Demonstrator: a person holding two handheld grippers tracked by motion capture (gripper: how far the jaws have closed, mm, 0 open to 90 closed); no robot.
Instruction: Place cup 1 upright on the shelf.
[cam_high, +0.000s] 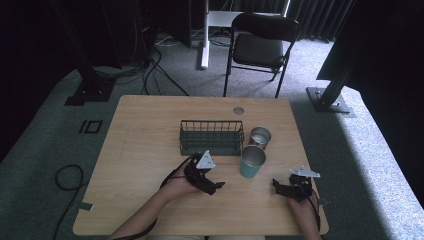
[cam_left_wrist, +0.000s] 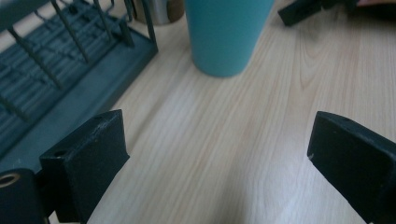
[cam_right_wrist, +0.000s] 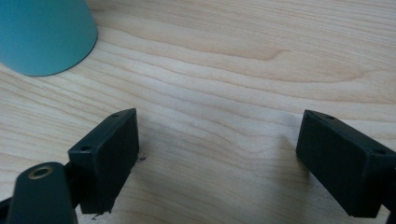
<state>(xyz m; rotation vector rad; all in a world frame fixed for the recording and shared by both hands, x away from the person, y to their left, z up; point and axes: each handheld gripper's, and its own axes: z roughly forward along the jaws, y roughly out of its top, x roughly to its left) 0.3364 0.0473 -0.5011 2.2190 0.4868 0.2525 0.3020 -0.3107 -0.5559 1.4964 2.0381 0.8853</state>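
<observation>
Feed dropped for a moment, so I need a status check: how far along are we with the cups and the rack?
Nothing looks done yet: the wire rack is empty, with the teal cup and the steel cup standing beside it on the table. Nothing is in hand: left gripper and right gripper are open, flanking the teal cup. Probably left: moving both cups into the rack.

no readable text, labels or signs

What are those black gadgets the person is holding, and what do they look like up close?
Each hand holds a black gripper: the left gripper and right gripper both carry a grey three-cornered plate on top and trail a black cable. Up close, each has two blocky matte-black jaws with small screw holes, plus a brass-coloured ring at the lower left.
</observation>
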